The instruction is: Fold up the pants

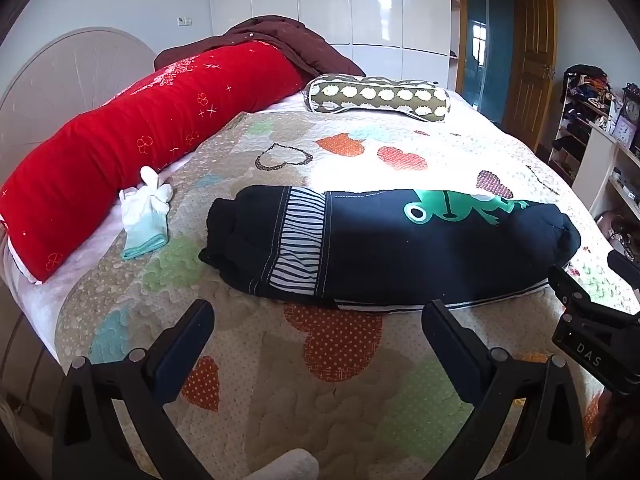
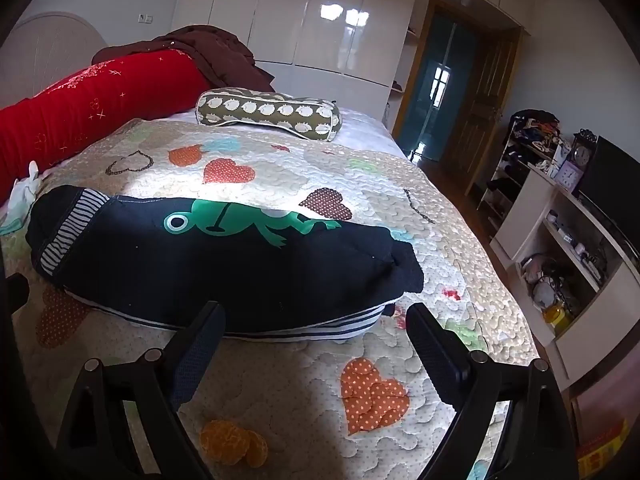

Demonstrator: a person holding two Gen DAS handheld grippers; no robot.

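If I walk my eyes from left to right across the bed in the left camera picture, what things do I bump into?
red bolster pillow → white glove → dark blue pants with the green frog → the right gripper poking in at the edge.

Both wrist views low, near, share pants (image 1: 384, 244).

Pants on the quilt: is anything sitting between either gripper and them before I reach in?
Nothing visible. Both the left gripper and right gripper are open, with only bare quilt between them and the navy pants. The white glove lies off to the left, near the red bolster.
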